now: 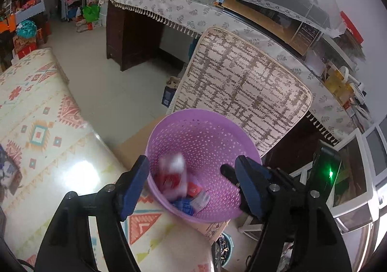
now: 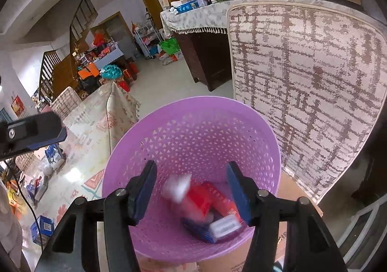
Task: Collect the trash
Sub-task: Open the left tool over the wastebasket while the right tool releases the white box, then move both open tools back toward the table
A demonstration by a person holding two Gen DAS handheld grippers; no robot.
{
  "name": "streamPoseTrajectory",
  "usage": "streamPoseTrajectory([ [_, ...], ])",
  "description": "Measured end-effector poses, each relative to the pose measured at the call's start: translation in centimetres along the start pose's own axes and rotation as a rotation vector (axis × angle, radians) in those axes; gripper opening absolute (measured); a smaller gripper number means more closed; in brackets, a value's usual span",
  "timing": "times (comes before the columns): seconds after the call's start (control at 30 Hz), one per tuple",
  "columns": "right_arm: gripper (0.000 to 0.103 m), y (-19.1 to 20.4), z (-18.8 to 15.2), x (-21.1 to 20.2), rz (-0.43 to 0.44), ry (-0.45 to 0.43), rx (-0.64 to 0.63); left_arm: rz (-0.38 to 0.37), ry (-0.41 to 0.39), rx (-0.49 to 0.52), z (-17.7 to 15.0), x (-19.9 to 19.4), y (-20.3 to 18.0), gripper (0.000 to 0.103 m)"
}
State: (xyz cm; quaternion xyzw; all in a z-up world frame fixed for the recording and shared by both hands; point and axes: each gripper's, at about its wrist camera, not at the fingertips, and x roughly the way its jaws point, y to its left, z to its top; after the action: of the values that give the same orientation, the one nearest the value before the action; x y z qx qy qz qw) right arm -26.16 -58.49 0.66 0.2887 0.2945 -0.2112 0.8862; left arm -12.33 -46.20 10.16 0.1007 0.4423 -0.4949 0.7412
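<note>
While both claws hang over the purple basket [image 2: 193,126], neither grips anything. Right claw [image 2: 191,189]: fingers spread, directly above the basket mouth, nothing between them. Left claw [image 1: 191,182]: also released, at the basket's near rim; one blue pad [image 1: 135,185] outside the wall, the other inside the rim.

Trash sits inside the basket, at the bottom: a red-and-white wrapper [image 2: 186,194], motion-blurred, lying over red packets [image 2: 225,209], a blue packet [image 2: 198,228] and a small white-labelled box [image 2: 225,224]. Can't tell whether the blurred wrapper is resting or airborne.

Basket stands on a cardboard box [image 1: 135,146], just beside the patterned worktop [image 1: 48,151]. Behind the basket: woven chair back [image 2: 302,78], near but apart from it as far as I can see.
</note>
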Motion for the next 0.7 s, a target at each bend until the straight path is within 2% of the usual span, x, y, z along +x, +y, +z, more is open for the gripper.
streamPoseTrajectory([
  [0.2,0.064,-0.4,-0.6,-1.0,-0.003,-0.005,0.021,0.093,-0.033,0.031,-1.9,-1.8,0.0,0.072],
  [0.47,0.068,-0.2,-1.5,-3.4,-0.009,-0.030,0.020,0.178,-0.076,0.105,-4.2,-4.2,-0.9,0.072],
  [0.7,0.071,-1.6,-2.9,-6.1,-0.048,-0.057,0.027,0.215,-0.080,0.151,-5.9,-4.6,-2.2,0.072],
])
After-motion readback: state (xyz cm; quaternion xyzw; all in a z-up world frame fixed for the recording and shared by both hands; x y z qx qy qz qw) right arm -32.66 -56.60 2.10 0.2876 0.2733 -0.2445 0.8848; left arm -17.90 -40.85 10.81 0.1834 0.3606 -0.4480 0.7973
